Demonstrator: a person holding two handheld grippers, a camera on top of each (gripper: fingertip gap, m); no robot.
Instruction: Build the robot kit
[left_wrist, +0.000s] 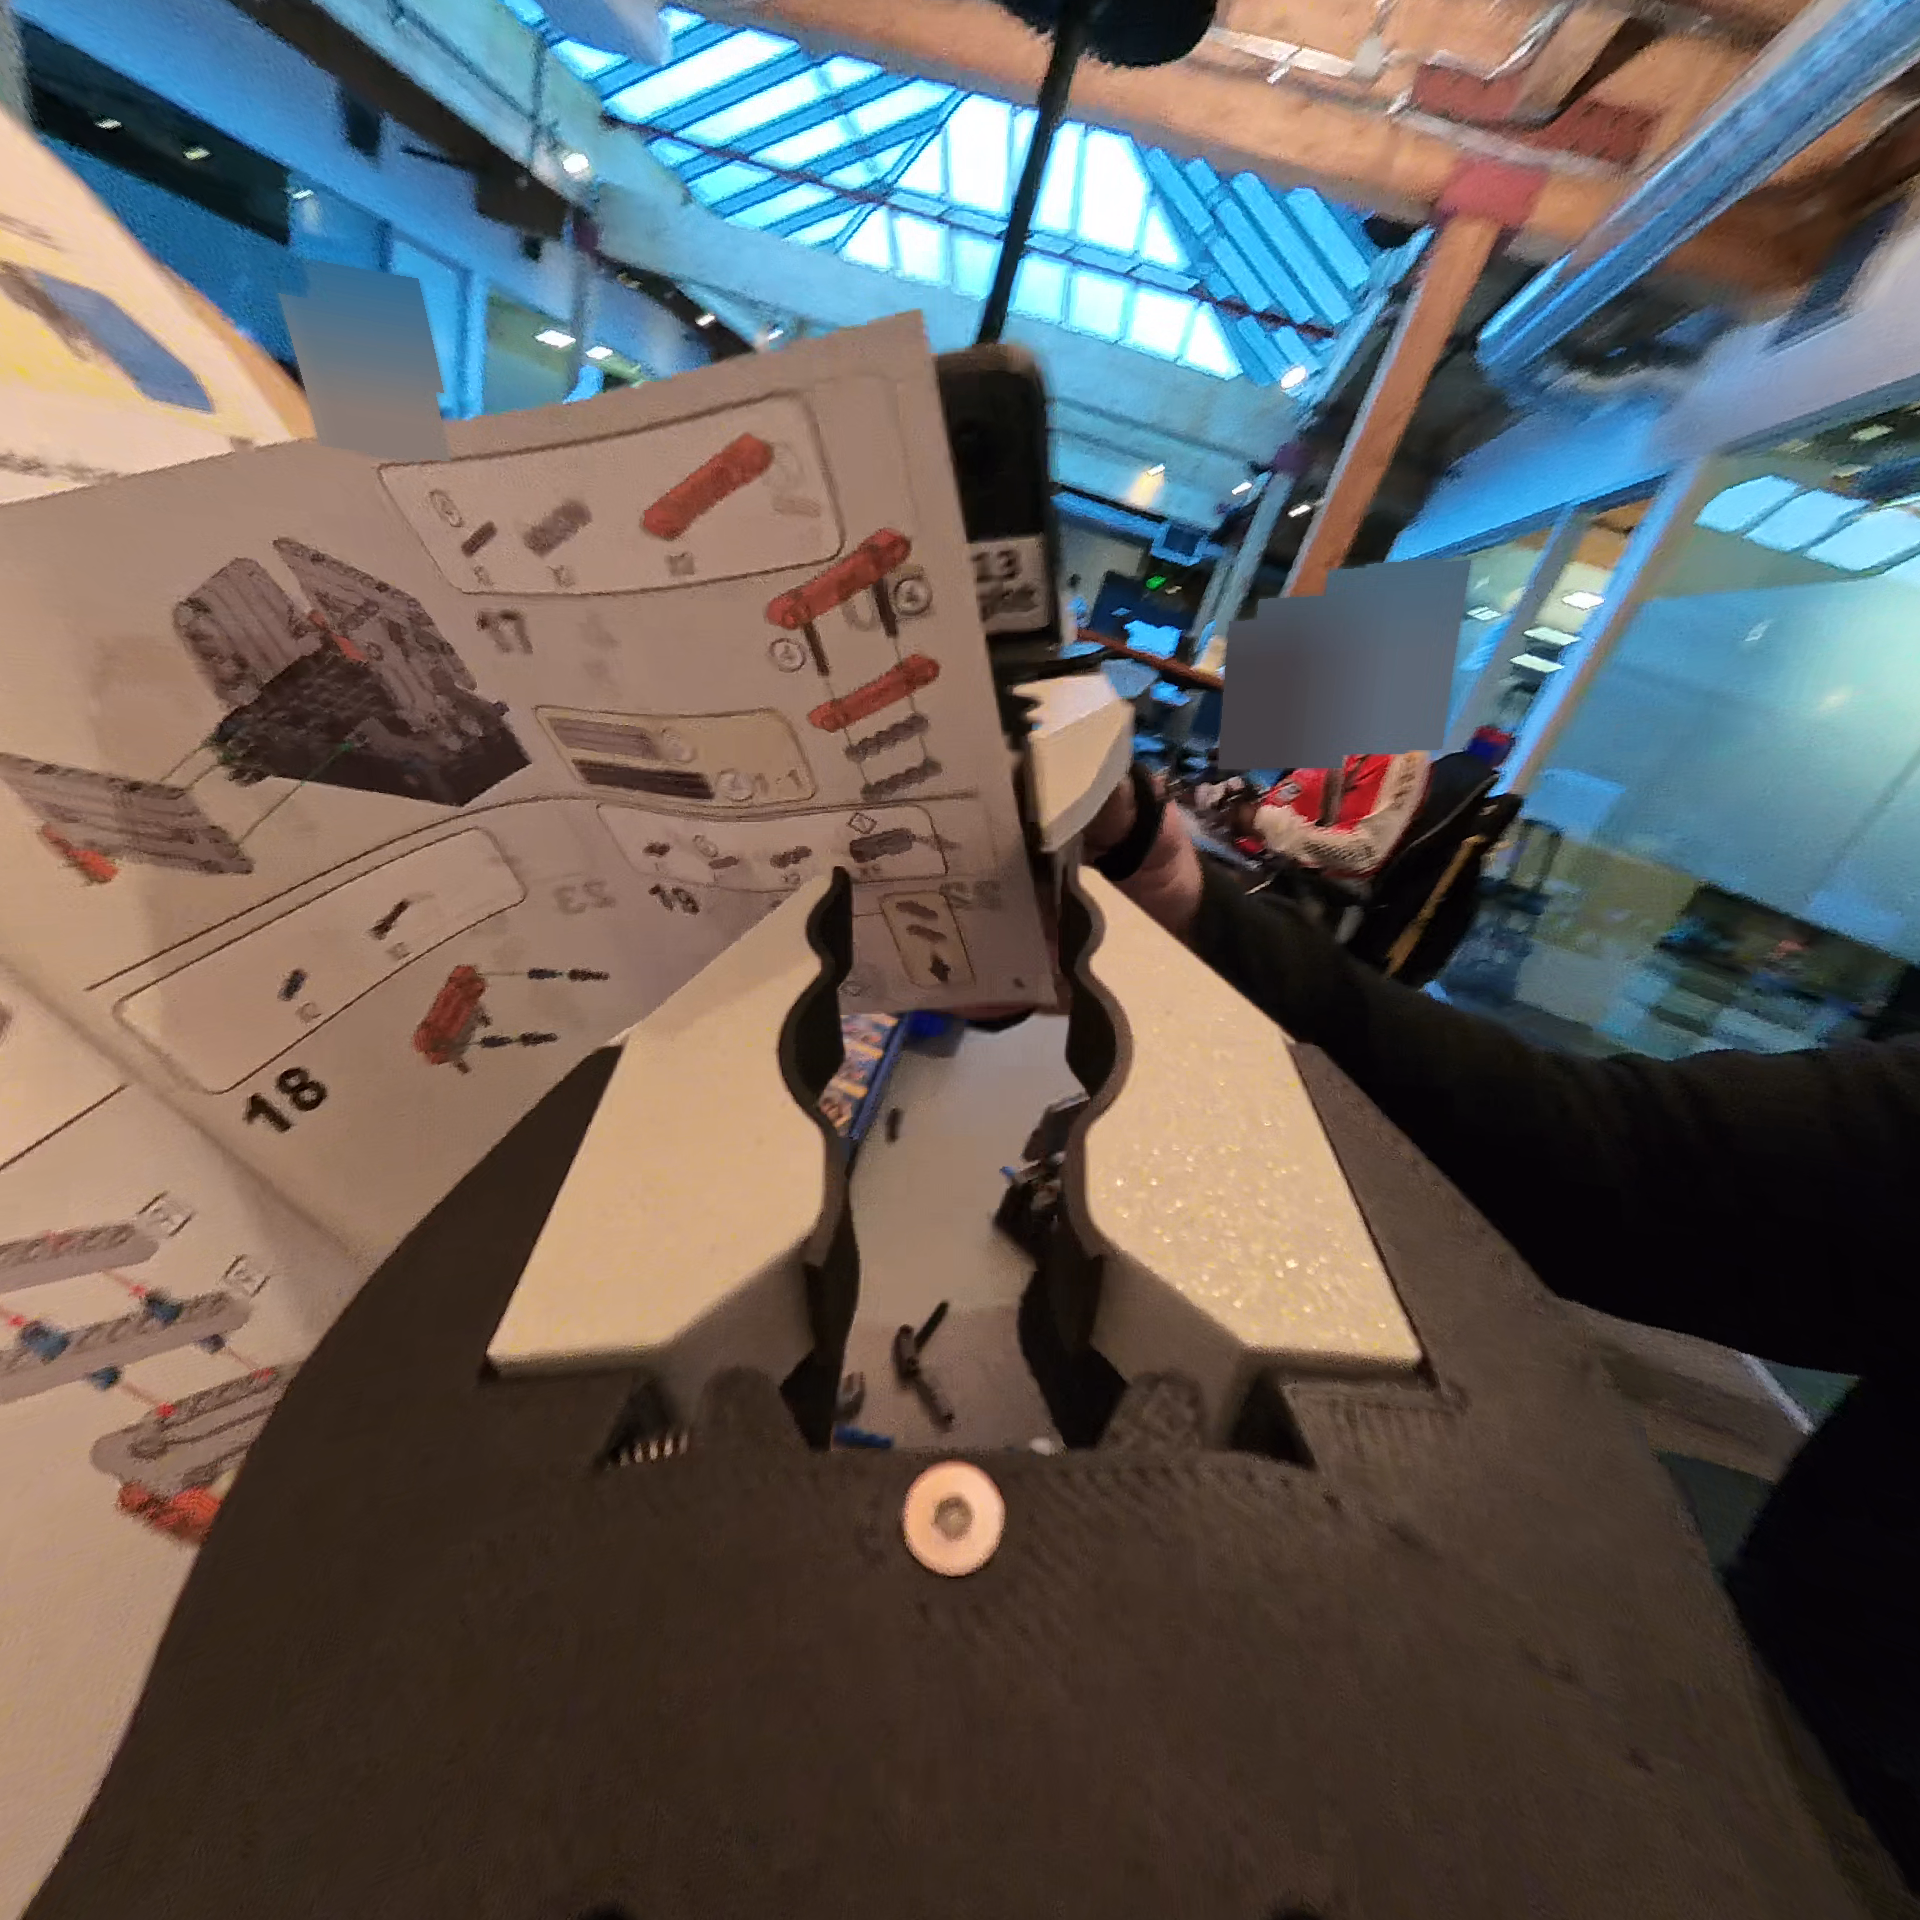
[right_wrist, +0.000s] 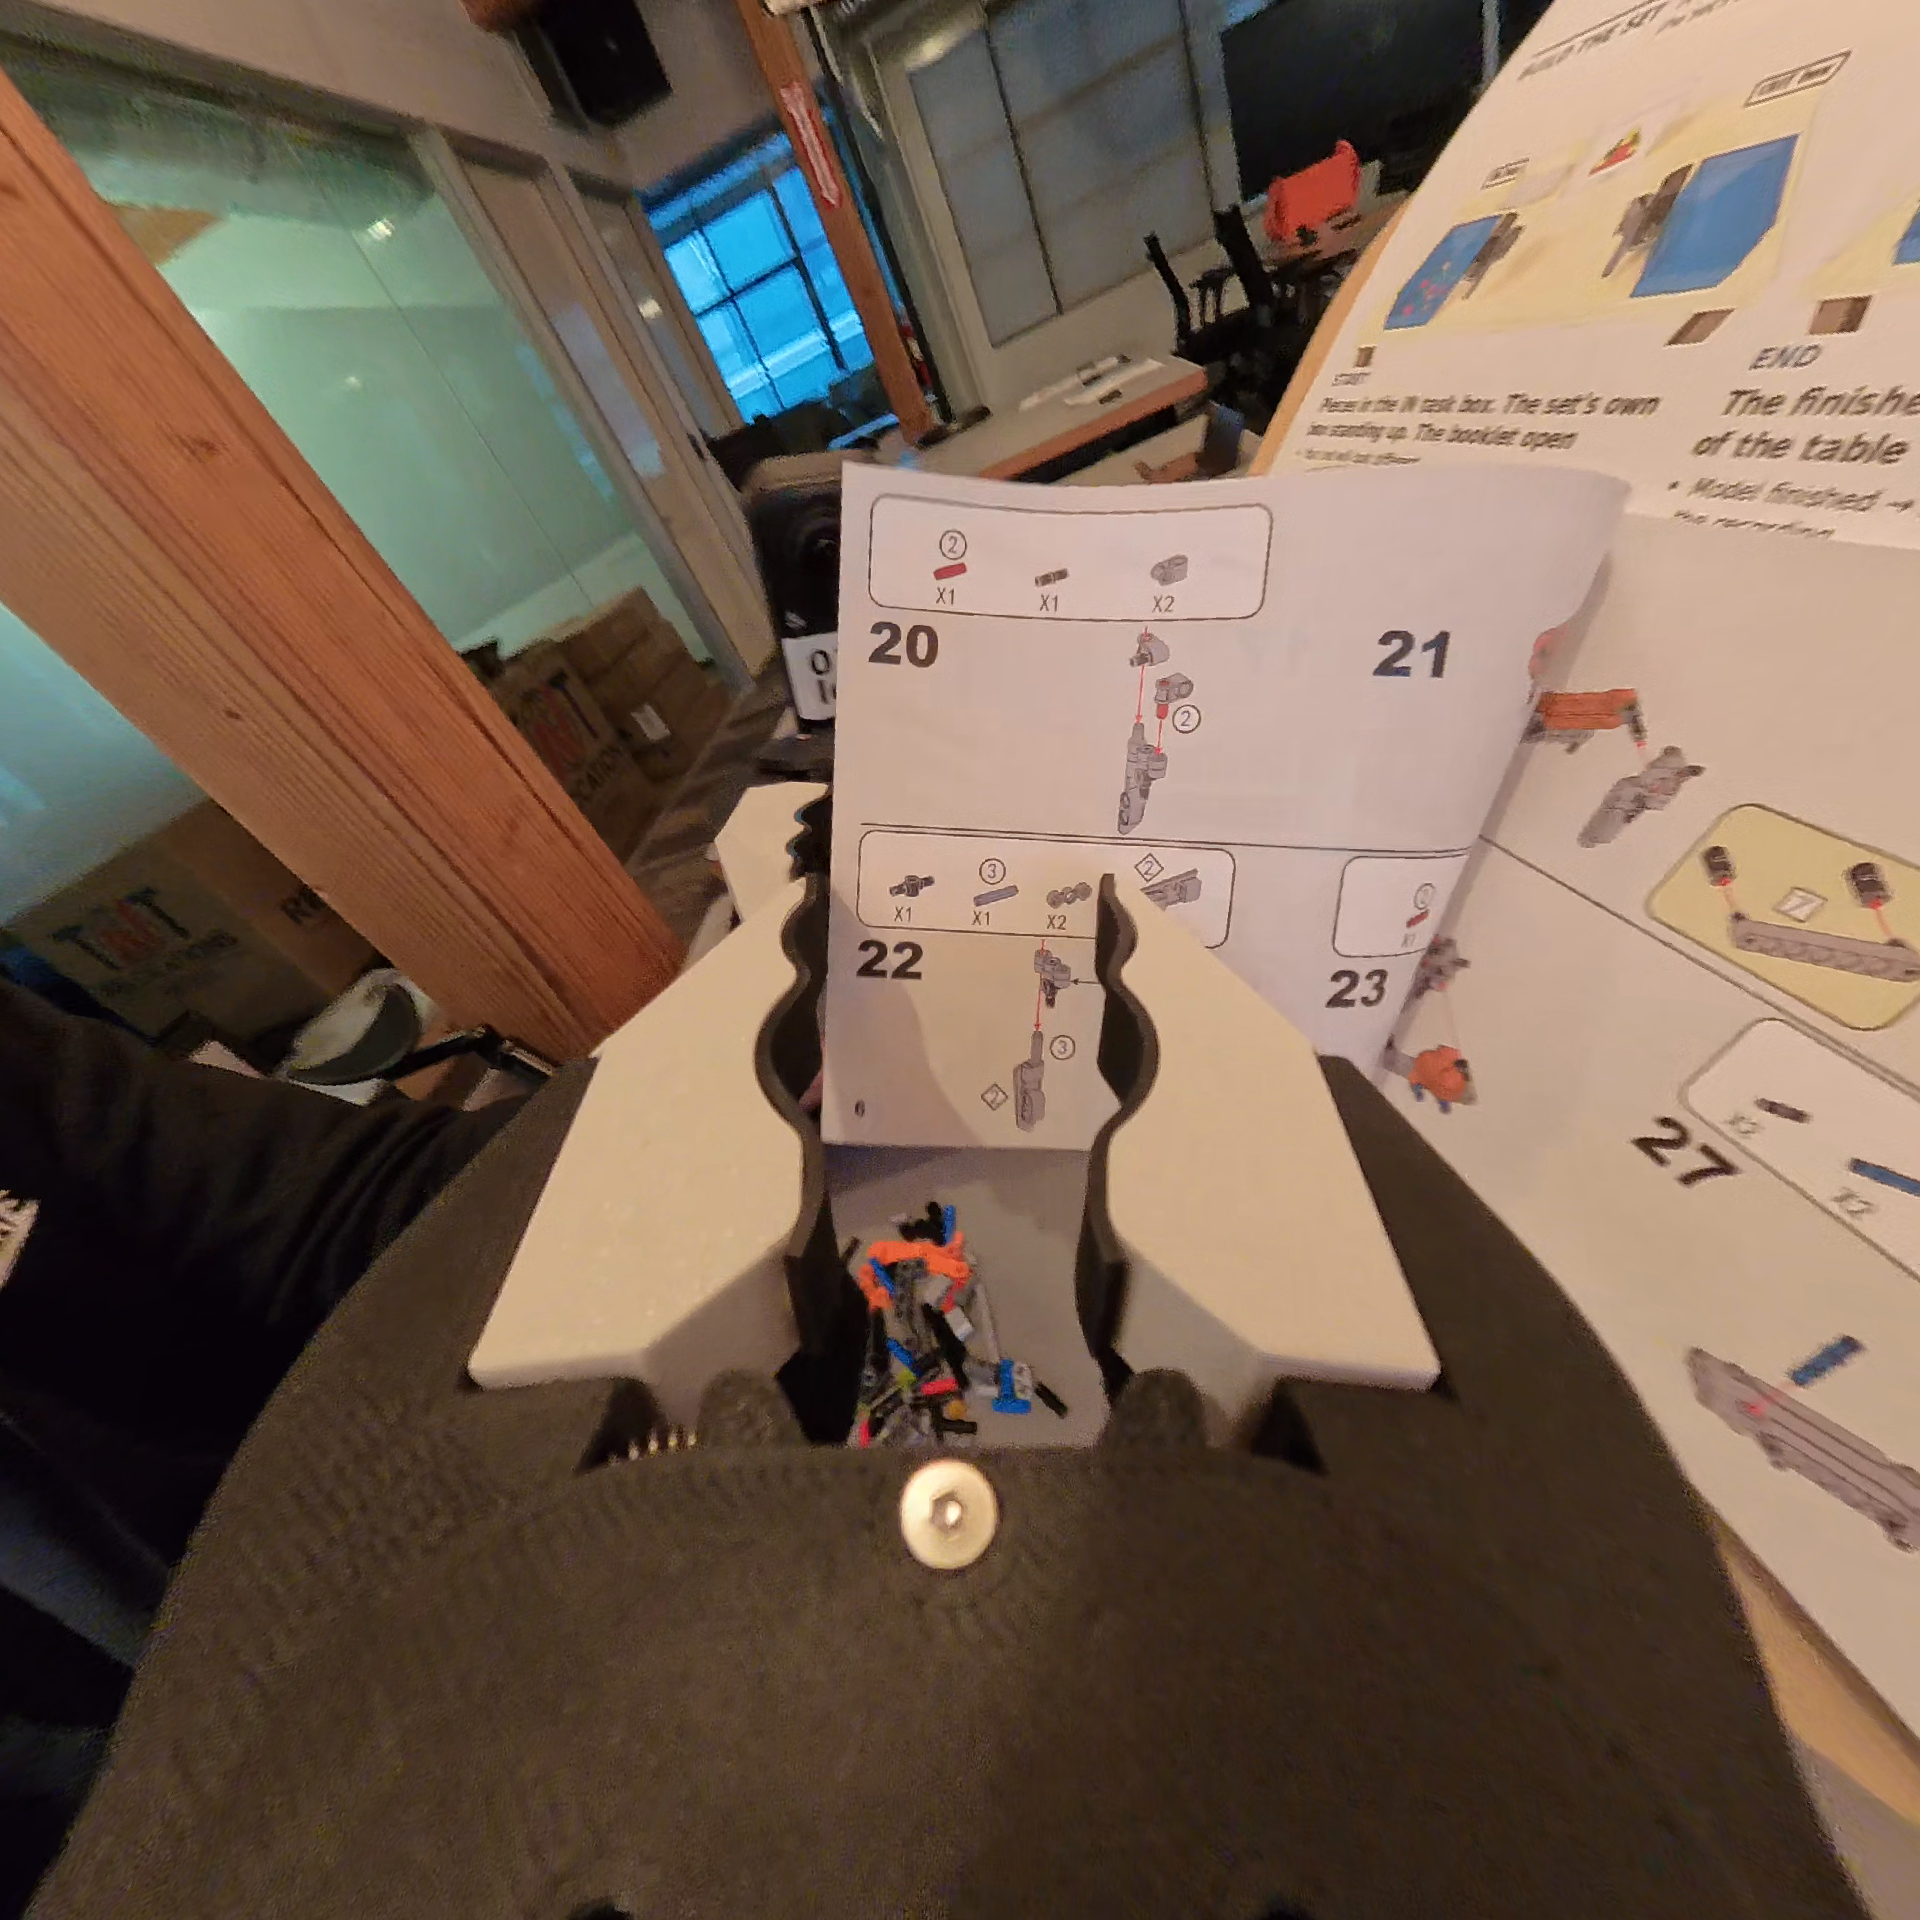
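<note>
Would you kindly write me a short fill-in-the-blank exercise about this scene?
1. The jaws of the left gripper stand ___.
2. Seen between the jaws of the right gripper is a ___ of small colourful pieces.
3. Each gripper's fingers are ___, its body black.
Missing: open; pile; white.

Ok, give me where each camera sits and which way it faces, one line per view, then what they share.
Left wrist view: on the left gripper, tilted up past a raised booklet page toward the skylight; shows its own fingers and the right sleeve.
Right wrist view: on the right gripper, facing the page's other side, parts below; shows its own fingers and the left sleeve.
Shared: the page, seen from opposite sides, with the other gripper at its edge.
</note>
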